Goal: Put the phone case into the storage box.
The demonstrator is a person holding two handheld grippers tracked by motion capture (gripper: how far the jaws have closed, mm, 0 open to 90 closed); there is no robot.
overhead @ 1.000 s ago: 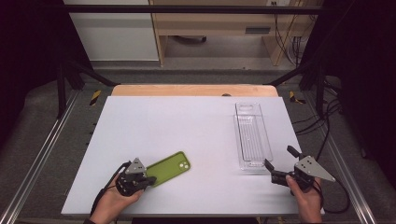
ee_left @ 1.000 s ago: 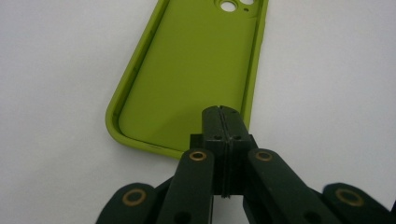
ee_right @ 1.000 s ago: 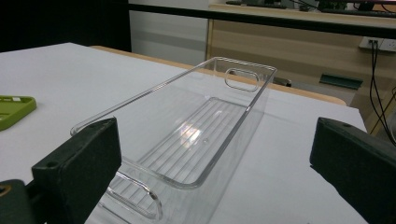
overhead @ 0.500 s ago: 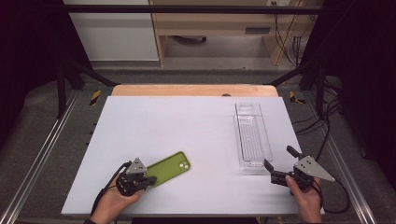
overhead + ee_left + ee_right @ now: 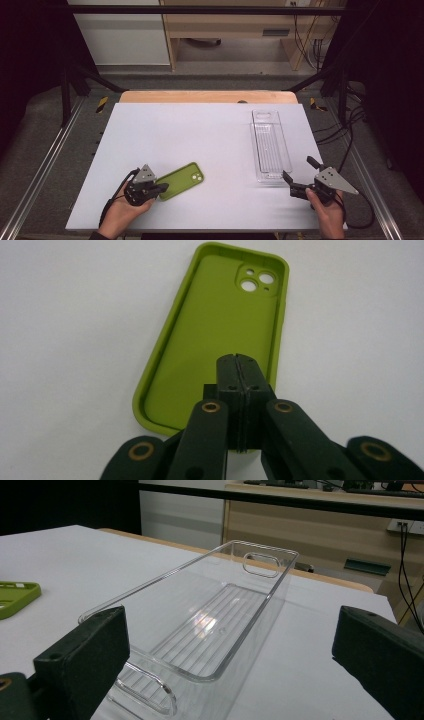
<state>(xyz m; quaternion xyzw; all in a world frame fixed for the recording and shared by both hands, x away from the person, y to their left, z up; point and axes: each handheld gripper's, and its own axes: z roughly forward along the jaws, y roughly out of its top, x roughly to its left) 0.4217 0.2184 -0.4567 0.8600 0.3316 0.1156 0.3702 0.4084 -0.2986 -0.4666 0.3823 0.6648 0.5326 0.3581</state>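
Green phone case (image 5: 220, 325) lies hollow side up near the desk's (image 5: 210, 130) front-left corner; left gripper (image 5: 239, 365), jaws pressed together on nothing, rests over its near end. Right gripper (image 5: 225, 645) gapes wide, framing the clear bin's (image 5: 220, 615) near end, seemingly to steady it

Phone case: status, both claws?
Left claw shut over near end of green phone case. Right claw open, facing clear bin. Nothing in the way.
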